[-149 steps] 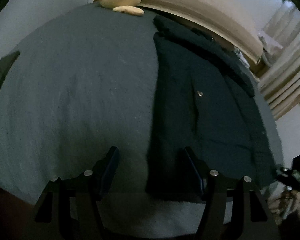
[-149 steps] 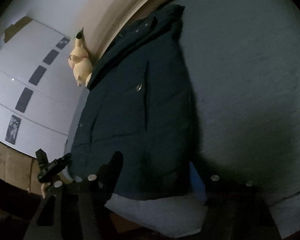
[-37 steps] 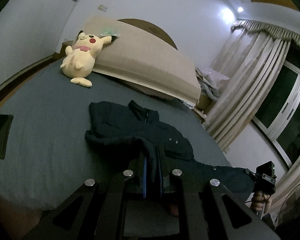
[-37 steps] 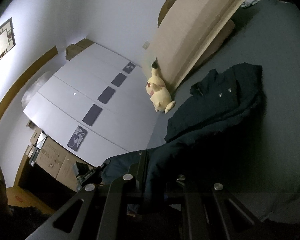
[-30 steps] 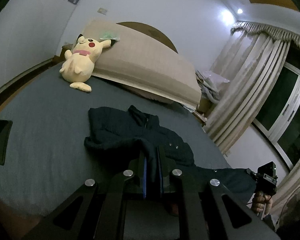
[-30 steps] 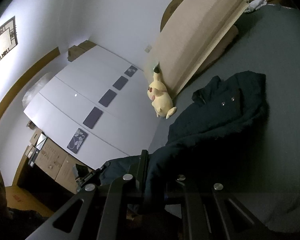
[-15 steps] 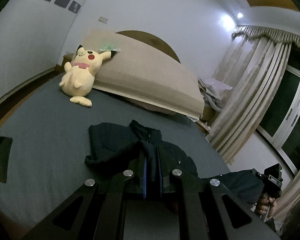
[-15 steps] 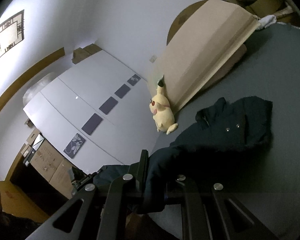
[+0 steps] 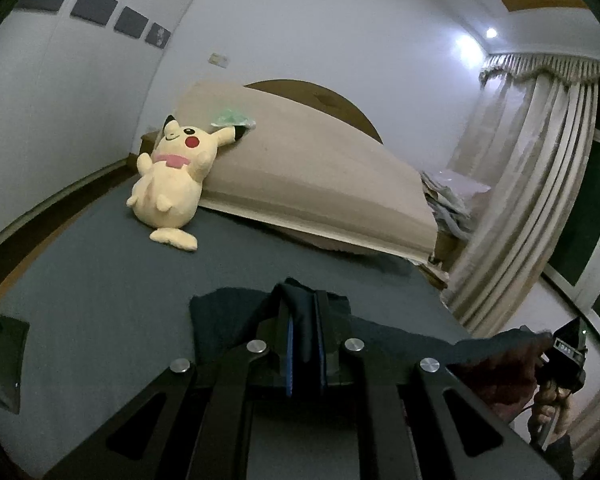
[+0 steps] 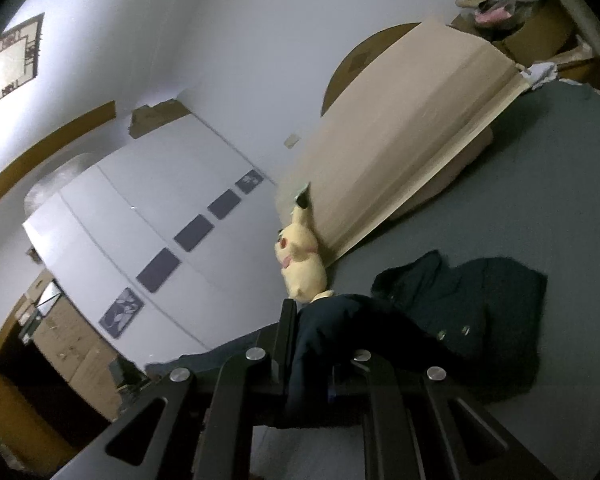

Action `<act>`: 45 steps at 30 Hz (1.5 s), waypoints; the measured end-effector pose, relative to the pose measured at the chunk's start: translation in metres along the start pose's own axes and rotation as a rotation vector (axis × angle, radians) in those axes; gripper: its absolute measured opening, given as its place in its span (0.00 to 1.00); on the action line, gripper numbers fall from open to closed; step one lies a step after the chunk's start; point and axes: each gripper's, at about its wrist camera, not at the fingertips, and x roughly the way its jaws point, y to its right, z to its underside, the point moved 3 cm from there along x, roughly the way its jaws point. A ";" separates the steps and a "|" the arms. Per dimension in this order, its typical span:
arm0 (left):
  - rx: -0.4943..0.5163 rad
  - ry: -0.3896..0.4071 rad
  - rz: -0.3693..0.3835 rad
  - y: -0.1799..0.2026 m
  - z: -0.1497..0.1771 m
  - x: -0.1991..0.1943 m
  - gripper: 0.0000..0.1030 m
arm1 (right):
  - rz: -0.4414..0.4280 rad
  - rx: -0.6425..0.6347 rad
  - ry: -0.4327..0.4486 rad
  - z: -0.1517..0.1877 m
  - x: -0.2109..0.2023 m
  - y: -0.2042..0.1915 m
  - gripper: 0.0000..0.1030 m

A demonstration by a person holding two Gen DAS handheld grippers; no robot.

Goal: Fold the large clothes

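A dark navy jacket (image 10: 480, 312) with silver snaps lies on the grey-blue bed cover (image 9: 100, 280); its collar end rests flat toward the headboard. My left gripper (image 9: 303, 312) is shut on the jacket's hem and holds it lifted above the bed; the jacket (image 9: 228, 320) drapes down beyond it. My right gripper (image 10: 312, 340) is shut on the other hem corner, also lifted. In the left wrist view the right gripper (image 9: 564, 356) shows at the far right, the raised hem stretched between them.
A yellow plush toy (image 9: 172, 184) leans on the beige headboard cushion (image 9: 320, 184), seen in the right wrist view too (image 10: 300, 264). A dark flat object (image 9: 6, 364) lies on the bed's left. Curtains (image 9: 532, 200) hang on the right; white wardrobe doors (image 10: 160, 240) stand on the left.
Both grippers closed on the jacket's hem and raised it off the bed, carrying it toward the collar end. Over the last second they rose and advanced further toward the headboard.
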 end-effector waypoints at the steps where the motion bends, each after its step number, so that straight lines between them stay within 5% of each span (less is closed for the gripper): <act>1: 0.001 0.001 -0.007 -0.001 -0.002 0.006 0.09 | 0.002 0.007 0.002 -0.004 0.005 0.003 0.11; 25: 0.032 -0.041 -0.078 -0.020 -0.036 0.116 0.09 | 0.146 0.054 -0.010 -0.069 0.098 0.077 0.11; 45: -0.011 -0.251 -0.178 -0.068 -0.023 0.256 0.09 | 0.293 0.170 -0.141 -0.079 0.202 0.181 0.11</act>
